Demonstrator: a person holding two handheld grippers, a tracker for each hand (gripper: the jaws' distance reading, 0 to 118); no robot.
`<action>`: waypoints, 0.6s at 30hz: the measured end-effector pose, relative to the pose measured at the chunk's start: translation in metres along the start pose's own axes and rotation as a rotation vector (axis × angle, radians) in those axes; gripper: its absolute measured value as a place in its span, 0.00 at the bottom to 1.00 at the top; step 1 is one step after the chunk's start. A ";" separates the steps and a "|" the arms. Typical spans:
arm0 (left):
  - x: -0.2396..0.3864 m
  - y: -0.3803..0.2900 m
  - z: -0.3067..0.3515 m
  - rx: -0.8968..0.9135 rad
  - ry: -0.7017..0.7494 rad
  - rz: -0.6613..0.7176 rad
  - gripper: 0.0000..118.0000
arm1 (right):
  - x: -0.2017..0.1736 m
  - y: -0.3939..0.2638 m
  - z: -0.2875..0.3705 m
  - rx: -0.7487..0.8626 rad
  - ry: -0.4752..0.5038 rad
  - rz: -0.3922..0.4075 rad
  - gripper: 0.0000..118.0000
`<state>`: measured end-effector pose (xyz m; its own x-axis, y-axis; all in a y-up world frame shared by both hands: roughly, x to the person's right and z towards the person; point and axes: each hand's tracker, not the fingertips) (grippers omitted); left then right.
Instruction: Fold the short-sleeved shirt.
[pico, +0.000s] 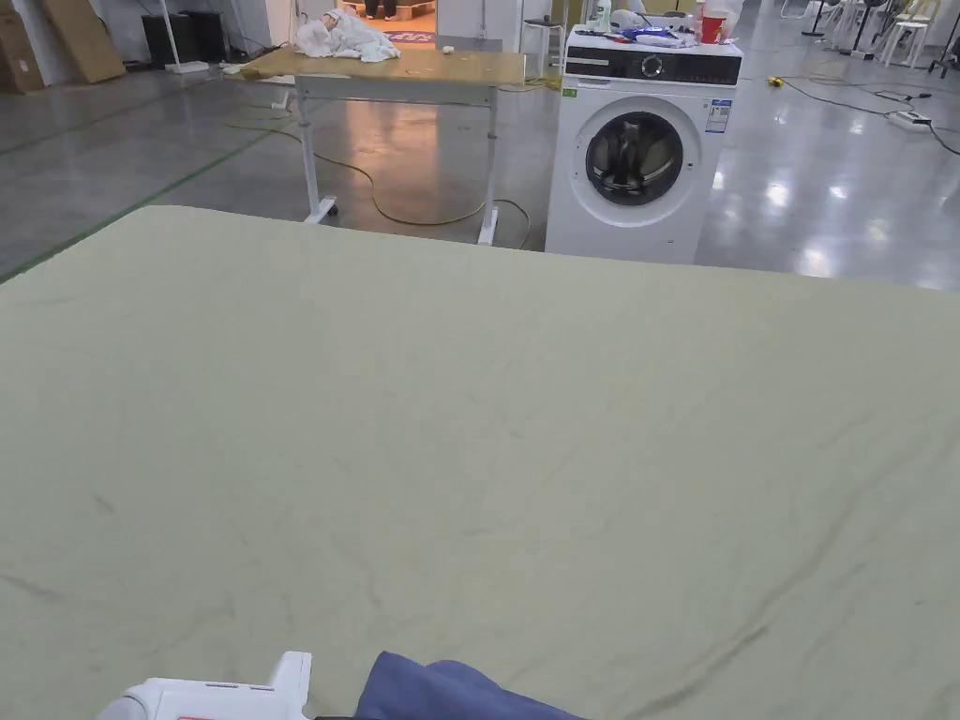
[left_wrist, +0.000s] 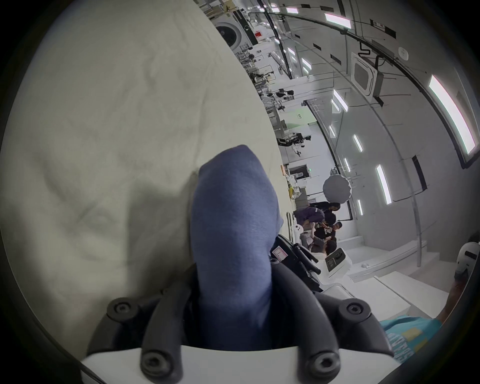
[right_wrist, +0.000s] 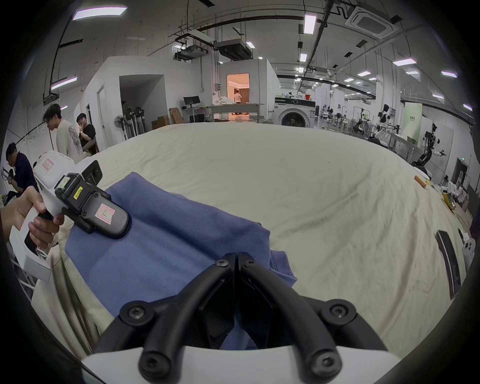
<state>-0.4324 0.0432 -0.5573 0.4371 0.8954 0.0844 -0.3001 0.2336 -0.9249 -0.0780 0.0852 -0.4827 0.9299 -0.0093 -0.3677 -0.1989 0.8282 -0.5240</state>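
Two grippers are working the blue shirt (right_wrist: 166, 244), bunched at the near edge of the cloth-covered table (pico: 525, 422): the left gripper (left_wrist: 233, 293) is clamped on a fat roll of it, the right gripper (right_wrist: 237, 256) pinched together on its hem. Best now, I'd say, is to carry it to mid-table and spread it flat. Stickers on the grippers are too small to read.

At the near edge of the table (pico: 469, 422): shirt (pico: 441, 692), bunched, with left gripper (pico: 216, 698) just beside it on the left. Beyond the table's far edge: washing machine (pico: 637, 150) to the right, a second table (pico: 394, 70) behind and to the left, crumpled cloth (pico: 345, 37) on top.
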 end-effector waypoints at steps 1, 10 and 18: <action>0.002 0.002 0.003 0.002 -0.009 0.000 0.18 | 0.000 0.003 0.002 0.007 0.000 -0.004 0.00; 0.051 0.045 0.120 0.049 0.149 -0.129 0.18 | 0.028 0.090 0.010 0.231 -0.067 0.003 0.00; 0.068 0.088 0.267 0.168 0.493 -0.105 0.18 | 0.066 0.171 -0.001 0.361 -0.153 -0.019 0.00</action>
<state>-0.6560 0.2256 -0.5336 0.8068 0.5888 -0.0487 -0.3472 0.4059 -0.8454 -0.0511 0.2256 -0.5970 0.9732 0.0349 -0.2274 -0.0854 0.9727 -0.2158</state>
